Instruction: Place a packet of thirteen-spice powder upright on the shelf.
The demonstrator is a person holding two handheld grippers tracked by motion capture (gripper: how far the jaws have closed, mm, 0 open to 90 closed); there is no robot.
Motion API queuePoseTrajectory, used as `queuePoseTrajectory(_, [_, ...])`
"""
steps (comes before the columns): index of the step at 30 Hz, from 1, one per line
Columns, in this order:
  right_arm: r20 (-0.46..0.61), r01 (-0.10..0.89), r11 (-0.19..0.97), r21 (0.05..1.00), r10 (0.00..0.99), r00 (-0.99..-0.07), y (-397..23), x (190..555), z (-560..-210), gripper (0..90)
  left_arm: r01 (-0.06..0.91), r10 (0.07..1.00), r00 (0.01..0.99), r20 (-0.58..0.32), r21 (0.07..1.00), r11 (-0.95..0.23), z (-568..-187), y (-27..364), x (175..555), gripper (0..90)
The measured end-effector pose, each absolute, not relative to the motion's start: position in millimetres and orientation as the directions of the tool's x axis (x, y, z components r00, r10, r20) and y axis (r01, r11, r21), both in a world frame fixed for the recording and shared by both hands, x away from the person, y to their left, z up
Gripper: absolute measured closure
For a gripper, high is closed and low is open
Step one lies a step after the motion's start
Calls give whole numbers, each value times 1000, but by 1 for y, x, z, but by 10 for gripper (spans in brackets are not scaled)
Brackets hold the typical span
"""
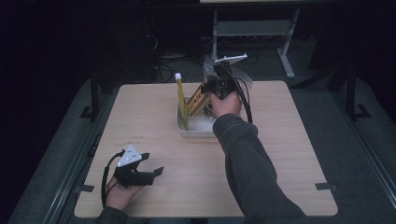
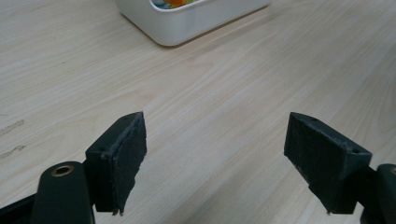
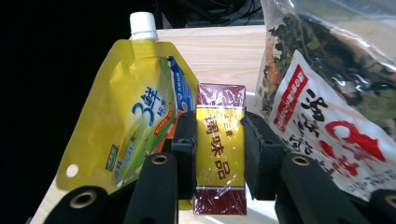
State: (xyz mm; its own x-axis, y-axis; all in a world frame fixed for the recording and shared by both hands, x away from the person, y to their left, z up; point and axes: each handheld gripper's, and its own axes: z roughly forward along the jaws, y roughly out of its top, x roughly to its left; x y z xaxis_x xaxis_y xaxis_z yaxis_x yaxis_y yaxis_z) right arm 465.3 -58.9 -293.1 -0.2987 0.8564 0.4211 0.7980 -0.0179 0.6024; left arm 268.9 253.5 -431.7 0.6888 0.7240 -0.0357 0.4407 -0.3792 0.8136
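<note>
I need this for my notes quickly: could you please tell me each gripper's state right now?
Left gripper: open, holding nothing, above the table.
Right gripper: closed on the box, over the bin.

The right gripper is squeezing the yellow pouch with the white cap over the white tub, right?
Not quite. The right gripper is squeezing the red and gold box, over the white tub. The yellow pouch stands beside it, as the right gripper view shows.

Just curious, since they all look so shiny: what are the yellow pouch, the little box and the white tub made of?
Yellow pouch: flexible glossy plastic, creased, with a hard white cap. Box: likely cardboard under crinkly clear wrap. White tub: smooth, probably plastic.
</note>
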Motion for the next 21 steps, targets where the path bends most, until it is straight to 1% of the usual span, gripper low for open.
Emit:
queuePoseTrajectory(7, [412,798,-26,602,866,-283,-49,469,-301,680,440,727,686,-37,816,-374,-431,255,268,205])
queuePoseTrajectory(21, [418,801,-54,596,873,-252,-45,473,-318,680,443,728,684,-40,816,-372,-431,256,268,206])
